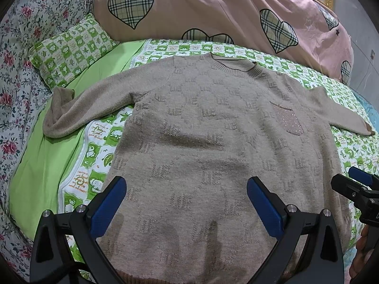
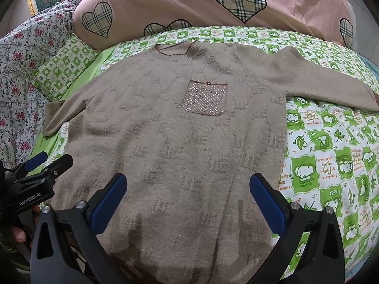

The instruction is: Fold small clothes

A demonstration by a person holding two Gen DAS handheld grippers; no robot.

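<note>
A beige knit sweater (image 1: 213, 127) lies flat, front up, on the green-and-white checked sheet (image 1: 94, 146), with both sleeves spread out; it also shows in the right wrist view (image 2: 180, 137). It has a sparkly pink chest pocket (image 2: 205, 99). My left gripper (image 1: 186, 189) is open and empty, hovering over the lower left part of the hem. My right gripper (image 2: 188, 187) is open and empty over the lower right part of the hem. The left sleeve cuff (image 1: 59, 108) is bunched up. Each gripper shows at the edge of the other's view.
A green checked pillow (image 1: 71, 49) lies at the far left. A pink duvet with plaid hearts (image 1: 213, 7) is piled behind the collar. A floral quilt (image 1: 16, 71) runs along the left side. The sheet (image 2: 331, 156) extends to the right of the sweater.
</note>
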